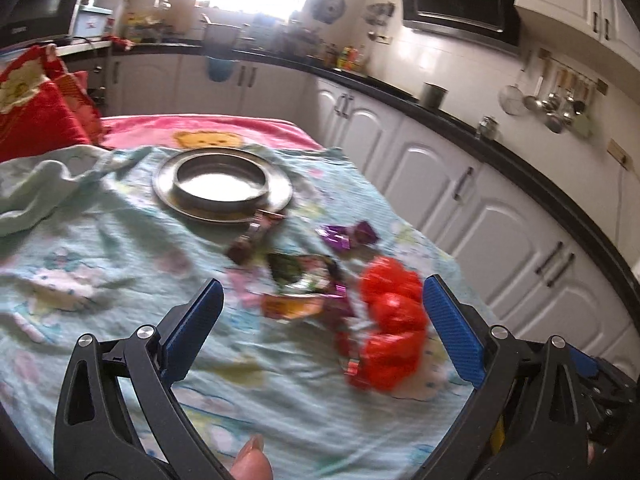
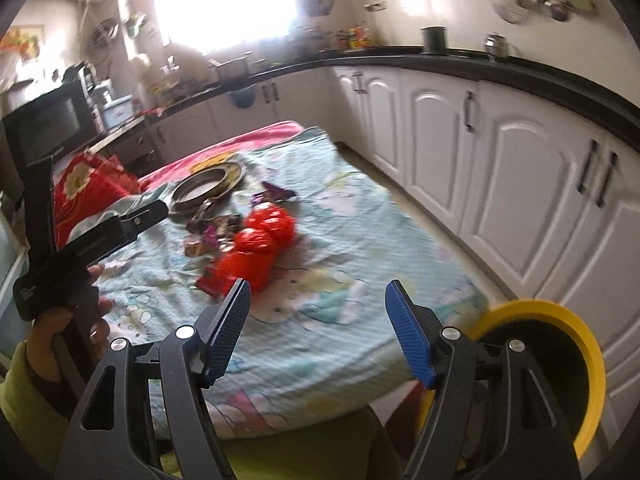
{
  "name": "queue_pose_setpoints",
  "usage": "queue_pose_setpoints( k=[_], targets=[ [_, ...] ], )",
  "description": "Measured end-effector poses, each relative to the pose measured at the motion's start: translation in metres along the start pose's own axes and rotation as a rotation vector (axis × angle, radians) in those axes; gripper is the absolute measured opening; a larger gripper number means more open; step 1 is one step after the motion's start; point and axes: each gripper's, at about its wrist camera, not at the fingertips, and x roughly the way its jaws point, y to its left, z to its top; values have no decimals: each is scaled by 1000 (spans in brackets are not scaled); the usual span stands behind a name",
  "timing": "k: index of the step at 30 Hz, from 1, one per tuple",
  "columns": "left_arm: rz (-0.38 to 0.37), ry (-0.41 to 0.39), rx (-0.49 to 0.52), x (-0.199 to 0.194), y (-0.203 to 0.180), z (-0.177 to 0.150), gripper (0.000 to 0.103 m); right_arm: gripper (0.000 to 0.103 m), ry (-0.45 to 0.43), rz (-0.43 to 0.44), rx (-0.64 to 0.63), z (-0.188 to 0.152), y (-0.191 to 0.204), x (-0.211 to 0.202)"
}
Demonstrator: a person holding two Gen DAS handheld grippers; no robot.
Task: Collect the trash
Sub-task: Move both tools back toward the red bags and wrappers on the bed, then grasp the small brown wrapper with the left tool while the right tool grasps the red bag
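A heap of trash lies on the light blue cloth [image 1: 100,240]: a crumpled red plastic bag [image 1: 394,320] [image 2: 260,240], purple foil wrappers [image 1: 348,236] [image 2: 276,192], a dark wrapper [image 1: 298,270], an orange wrapper [image 1: 292,306] and a brown twisted wrapper [image 1: 250,238]. My left gripper [image 1: 324,282] hovers open just short of the heap, the red bag close to its right finger. My right gripper [image 2: 318,283] is open and holds nothing, nearer the table's front edge with the red bag ahead to its left. A yellow-rimmed bin [image 2: 528,306] stands low at the right.
A metal plate [image 1: 168,184] holding a shallow metal bowl sits behind the trash. A red cushion [image 1: 36,120] lies at the far left. White cabinets [image 1: 440,184] with a black counter run along the right. A hand [image 2: 100,304] grips the left tool.
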Motion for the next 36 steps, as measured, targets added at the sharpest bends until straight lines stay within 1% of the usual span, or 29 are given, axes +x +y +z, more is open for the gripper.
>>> queue_pose_setpoints(
  k=[4,9,12,14,15,16,17,19,21,22,23,24,28,30,32,34,35,36],
  targets=[
    [24,4,-20,5,18,2,92,67,18,34,-24,7,17,21],
    [45,18,-48,13,38,2,91,67,36,56,-35,15,35,47],
    [48,31,-60,20,44,3,83,67,52,58,-35,21,41,65],
    [52,39,-57,26,48,6,73,67,64,63,-30,23,44,75],
    [53,45,-52,30,50,8,71,67,68,61,-31,24,46,80],
    [54,49,-50,33,51,9,65,67,76,55,-32,25,47,88],
    [53,59,-48,37,53,11,62,67,82,57,-33,25,46,91],
    [60,78,-38,47,57,16,53,67,99,57,-35,26,49,102],
    [66,94,-25,55,59,19,47,67,113,61,-31,25,51,112],
    [65,111,-20,62,60,21,46,67,119,58,-29,26,53,116],
    [54,128,-26,67,63,23,42,67,123,59,-27,25,53,120],
    [45,144,-34,73,65,24,40,67,130,60,-22,25,54,125],
    [24,186,-47,93,71,27,40,67,161,64,21,23,49,141],
    [15,202,-55,102,72,27,38,67,181,69,37,21,45,147],
    [13,221,-63,110,74,28,35,60,200,69,45,17,42,154],
    [13,231,-73,116,75,27,35,46,233,79,50,12,37,160],
    [8,237,-83,119,77,27,35,43,246,90,57,8,35,162],
    [5,245,-95,123,79,26,32,38,243,88,53,6,34,162]
  ],
)
